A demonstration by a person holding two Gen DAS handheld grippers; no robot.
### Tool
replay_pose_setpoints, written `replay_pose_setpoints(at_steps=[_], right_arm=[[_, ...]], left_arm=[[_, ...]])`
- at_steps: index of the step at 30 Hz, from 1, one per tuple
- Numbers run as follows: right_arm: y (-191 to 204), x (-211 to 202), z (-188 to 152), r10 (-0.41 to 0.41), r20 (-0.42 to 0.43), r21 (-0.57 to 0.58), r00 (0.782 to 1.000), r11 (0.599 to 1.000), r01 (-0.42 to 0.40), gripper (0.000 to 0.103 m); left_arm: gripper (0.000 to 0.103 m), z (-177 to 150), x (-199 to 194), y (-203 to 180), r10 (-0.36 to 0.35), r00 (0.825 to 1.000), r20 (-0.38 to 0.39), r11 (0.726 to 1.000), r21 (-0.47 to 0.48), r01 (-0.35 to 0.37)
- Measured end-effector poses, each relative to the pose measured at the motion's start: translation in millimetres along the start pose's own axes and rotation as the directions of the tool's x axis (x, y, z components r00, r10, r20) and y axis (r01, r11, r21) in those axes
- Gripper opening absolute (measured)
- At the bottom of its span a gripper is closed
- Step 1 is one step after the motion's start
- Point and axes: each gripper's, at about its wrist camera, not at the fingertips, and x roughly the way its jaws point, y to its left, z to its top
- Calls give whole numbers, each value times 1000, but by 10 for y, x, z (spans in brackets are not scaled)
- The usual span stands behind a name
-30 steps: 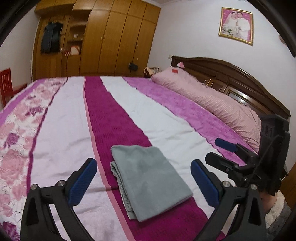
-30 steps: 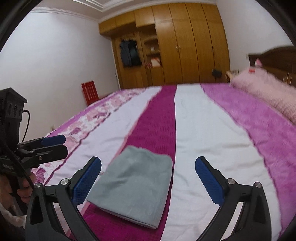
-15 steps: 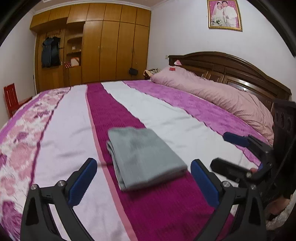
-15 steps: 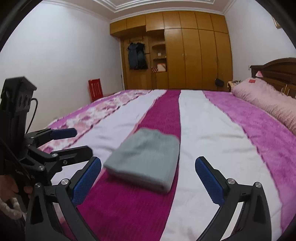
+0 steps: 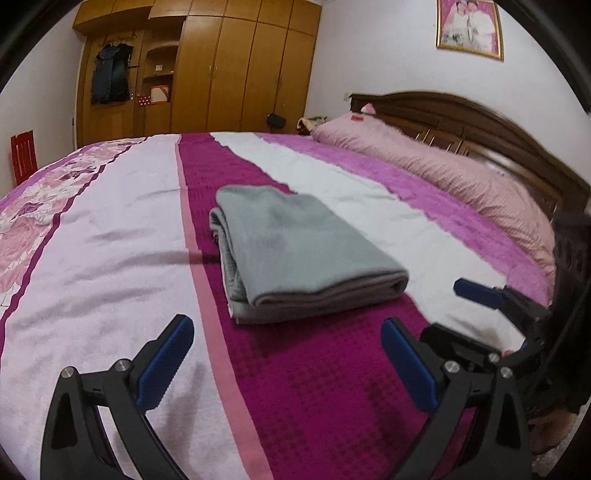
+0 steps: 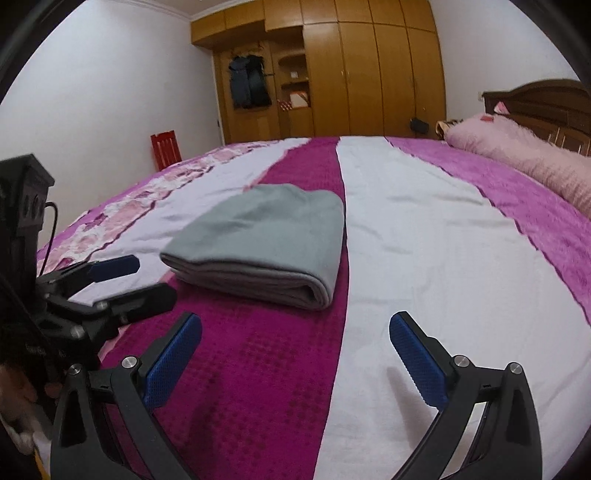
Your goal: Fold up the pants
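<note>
Grey pants [image 5: 295, 251] folded into a thick stack on the magenta stripe of the bedspread [image 5: 110, 258]. Left gripper [image 5: 288, 365] low before the stack, jaws spread wide, holding nothing. Right gripper [image 5: 436, 314] at right, likewise apart from the cloth.

A wide bed [image 5: 110, 240] fills the room, its cover striped in white, magenta, purple and a pink flower band. A long pink pillow [image 5: 443, 173] lies against the dark wooden headboard [image 5: 461, 118]. A tall wooden wardrobe [image 5: 236, 66] covers the far wall, with a dark jacket [image 5: 109, 74] hanging in its open bay. The walls are white. A framed photo [image 5: 469, 27] hangs above the headboard. A red chair [image 6: 166, 149] stands by the side wall.
</note>
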Motion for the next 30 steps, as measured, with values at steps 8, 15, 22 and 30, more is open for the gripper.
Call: replay_pose_setpoints(at_steps=[8,15,22,30], right_arm=[[-45,-11,-17,10,5,20,1000,1000,-10,102],[-23,-10,-9,4,2,16,1000,1000,-4,102],[-20,-6,-11,2,1,16,1000,1000,-2,102],[-22,0,-24,4,-2,18,1000,1000,-4,102]], left_arm=[[103,-23,20,-43,25,1000,10,1000,17,-26],[103,-23,22,-64,34,999,8,999,21,-34],[103,-23,22,-63,36,999,9,999,18,-36],[103,-23,21,-63,37,999,8,999,17,-37]])
